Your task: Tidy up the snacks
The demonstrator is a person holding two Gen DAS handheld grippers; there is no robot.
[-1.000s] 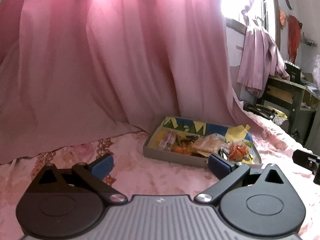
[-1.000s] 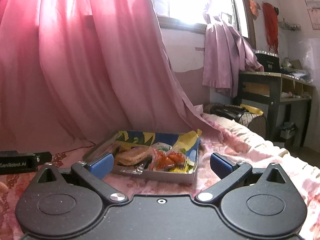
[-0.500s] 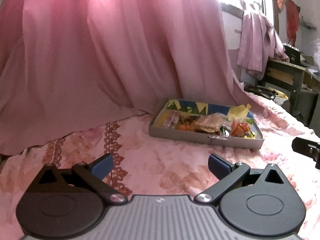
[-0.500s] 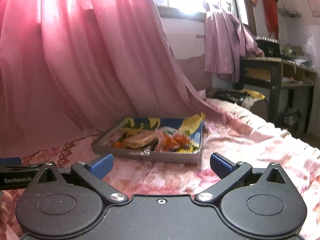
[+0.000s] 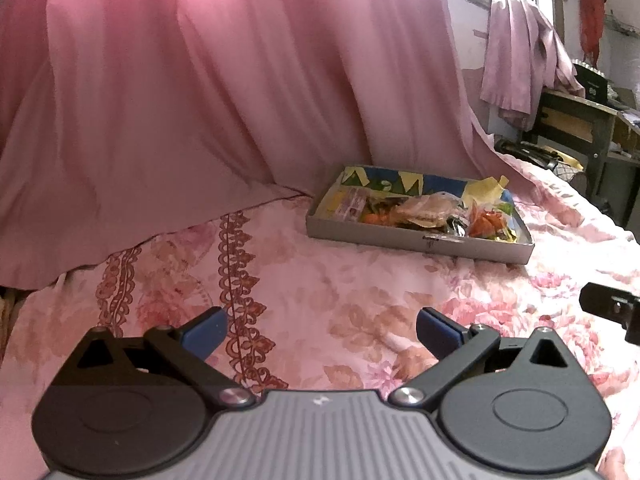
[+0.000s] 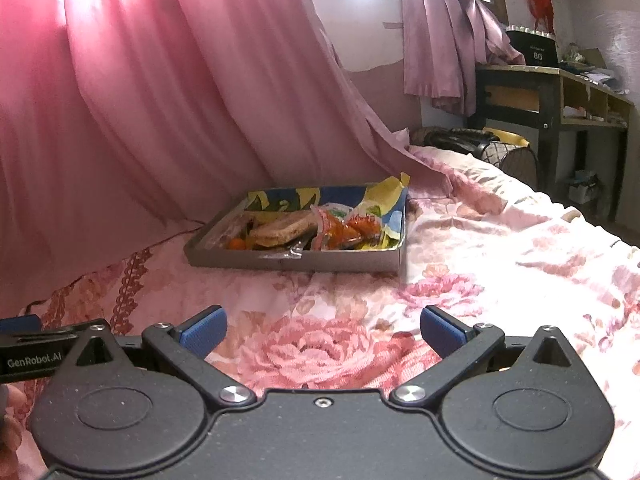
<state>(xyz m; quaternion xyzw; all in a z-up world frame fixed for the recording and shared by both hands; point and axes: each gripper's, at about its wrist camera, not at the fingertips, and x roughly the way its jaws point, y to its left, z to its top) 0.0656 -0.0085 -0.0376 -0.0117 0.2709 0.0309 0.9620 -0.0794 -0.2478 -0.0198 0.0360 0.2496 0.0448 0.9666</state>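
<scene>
Honestly, I'm holding both the left gripper (image 5: 320, 330) and right gripper (image 6: 323, 330) wide, empty; crinkly snack packets (image 6: 340, 230) in the box (image 6: 296, 260) are looking light, slippery—best pinched at edges.

White lettering "GenRobot.AI" stands on the black body of the left gripper (image 6: 30, 354), seen at nine o'clock in the right wrist view. The number "80" shows on a black box (image 6: 534, 50) on the desk (image 6: 552, 76) at two o'clock.

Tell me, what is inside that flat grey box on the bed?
The grey box holds a pale wrapped packet and orange-red snack packets on a colourful paper lining. Whatever lies beneath the pile is covered.
</scene>
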